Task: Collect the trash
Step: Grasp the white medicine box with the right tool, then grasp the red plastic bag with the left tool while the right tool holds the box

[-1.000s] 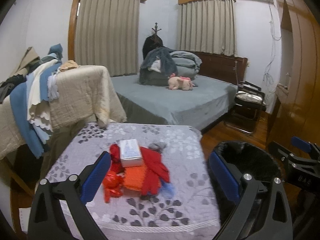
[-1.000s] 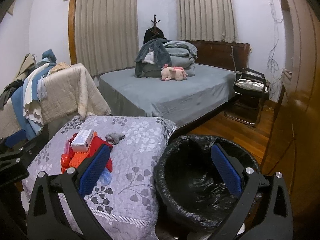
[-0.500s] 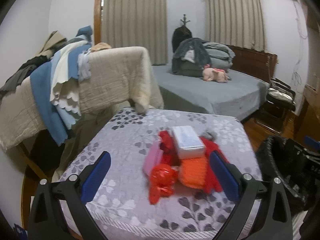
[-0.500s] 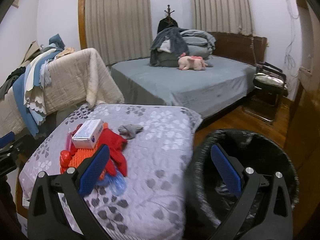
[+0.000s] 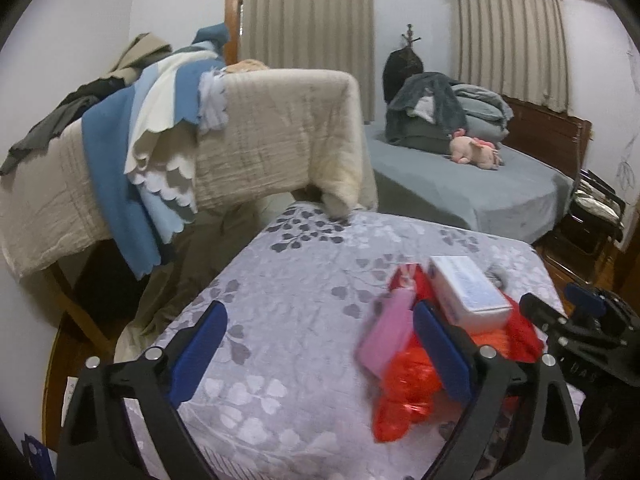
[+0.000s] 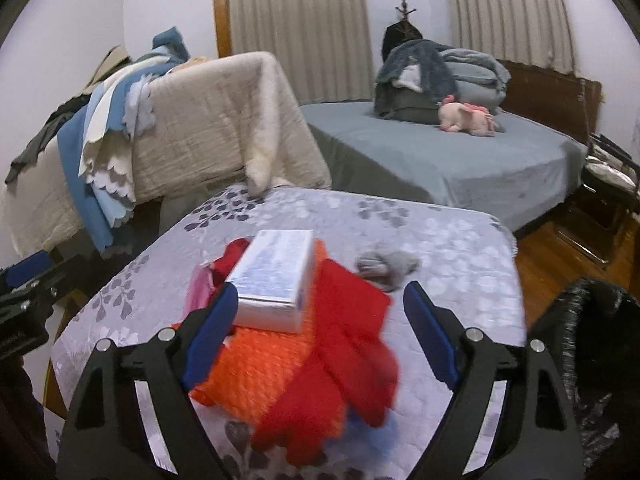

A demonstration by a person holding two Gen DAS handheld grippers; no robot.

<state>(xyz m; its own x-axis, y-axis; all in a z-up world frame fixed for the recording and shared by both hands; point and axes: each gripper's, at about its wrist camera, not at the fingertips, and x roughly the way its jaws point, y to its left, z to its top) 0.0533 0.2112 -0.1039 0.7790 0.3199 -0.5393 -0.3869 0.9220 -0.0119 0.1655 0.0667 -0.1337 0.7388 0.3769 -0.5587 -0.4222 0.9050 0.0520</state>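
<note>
Two claws, left (image 5: 320,344) and right (image 6: 316,334), gape, narrowing, over red-orange wrappers (image 6: 320,364) under a white box (image 6: 276,276).

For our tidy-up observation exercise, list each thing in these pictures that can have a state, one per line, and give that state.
Left gripper: open, just been closing a little, nothing between the jaws.
Right gripper: open, just been closing, over the red cloth, not gripping.
White box: closed, lying on top of the pile.
Bin: open-topped, lined with a black bag.
Curtains: drawn shut.
Grey wad: crumpled, apart from the pile.
</note>
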